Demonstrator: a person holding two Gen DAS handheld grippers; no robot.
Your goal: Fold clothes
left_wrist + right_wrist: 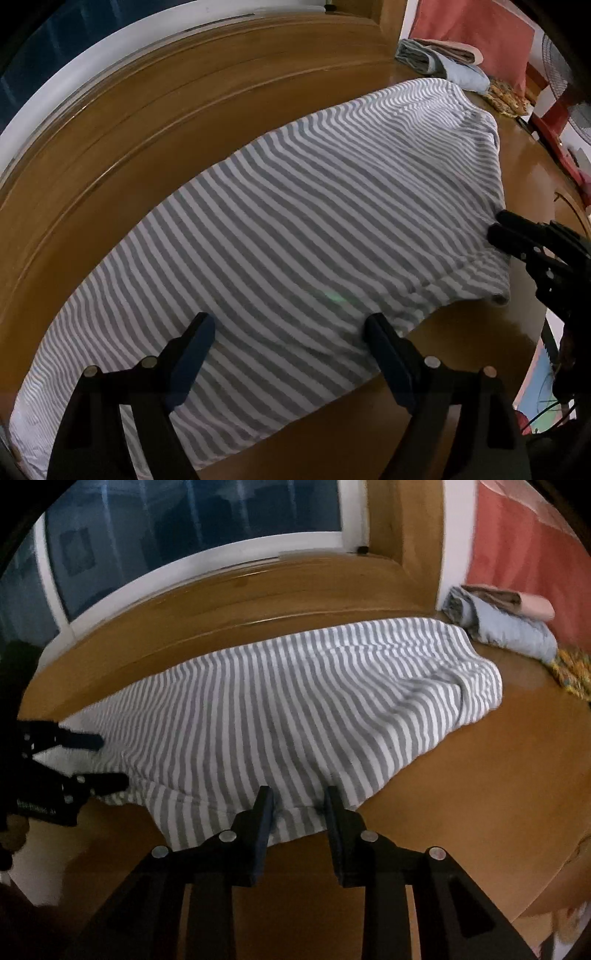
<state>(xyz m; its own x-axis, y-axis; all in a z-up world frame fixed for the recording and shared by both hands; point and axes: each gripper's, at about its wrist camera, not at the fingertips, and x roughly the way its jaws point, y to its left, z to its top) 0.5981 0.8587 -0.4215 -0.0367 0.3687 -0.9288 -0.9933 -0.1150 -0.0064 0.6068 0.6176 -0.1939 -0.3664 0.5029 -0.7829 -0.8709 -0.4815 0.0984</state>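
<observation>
a grey-and-white striped garment [295, 206] lies spread flat on the wooden table [480, 350]. the left gripper [288, 332] stands wide open above its near part, gripping nothing. the right gripper [299, 797] is partly open at the near hem, its pads not pressing the cloth. folded clothes [509, 624] sit at the far corner.

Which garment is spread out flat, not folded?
The grey-and-white striped garment, spread across the wooden table in front of both grippers. The light blue one and the brown and pink ones lie folded in a pile at the far right.
</observation>
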